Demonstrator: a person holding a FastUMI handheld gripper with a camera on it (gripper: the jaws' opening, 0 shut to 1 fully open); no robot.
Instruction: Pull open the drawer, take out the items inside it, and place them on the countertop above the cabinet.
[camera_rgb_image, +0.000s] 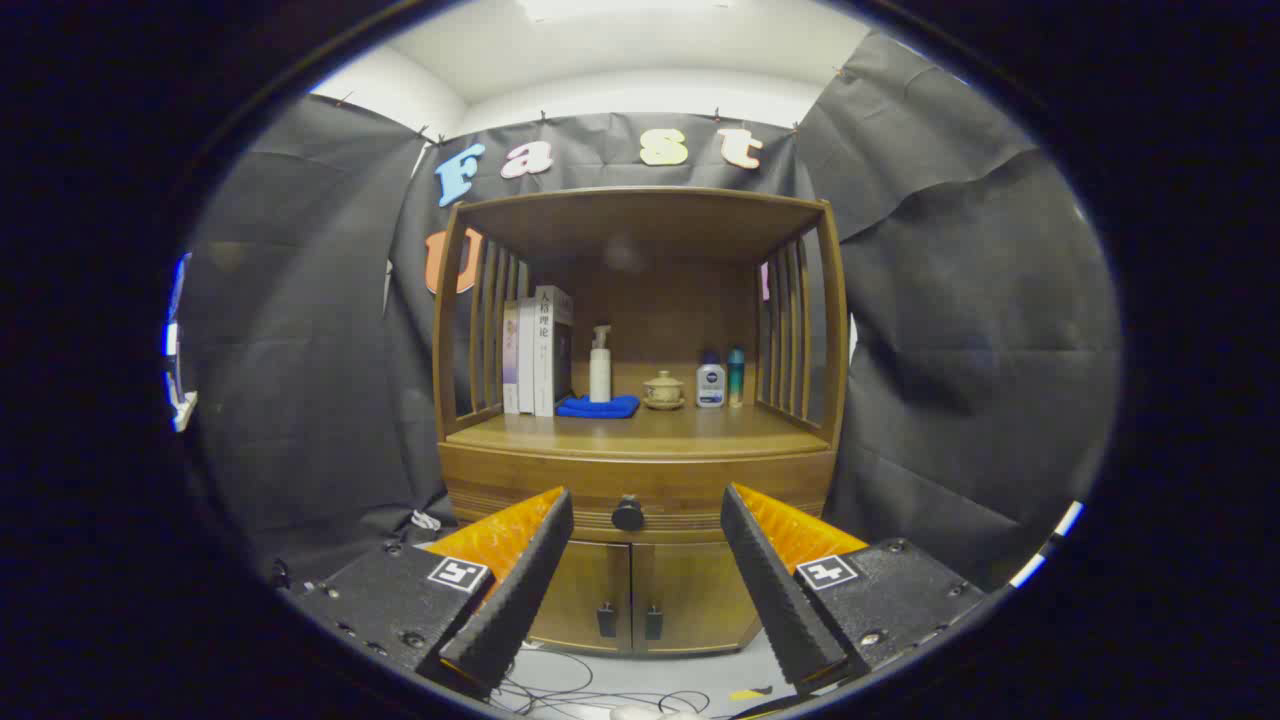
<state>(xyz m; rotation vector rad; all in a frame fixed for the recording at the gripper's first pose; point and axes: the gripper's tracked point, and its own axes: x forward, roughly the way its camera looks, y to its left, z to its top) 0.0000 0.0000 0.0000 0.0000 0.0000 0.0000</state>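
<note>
Between my fingers (647, 575), spread wide and holding nothing, sits the knob (628, 514) of the closed drawer (640, 495), well beyond. Risk: an off-centre approach slips off the knob.

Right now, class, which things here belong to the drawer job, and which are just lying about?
Belong to the job:
- drawer, shut
- its round knob
- countertop above it
- tool, open, fingers either side of the knob, short of it

Just lying about:
- books
- spray bottle
- blue cloth
- small lidded pot
- two bottles
- lower cabinet doors
- cables on the floor
</note>
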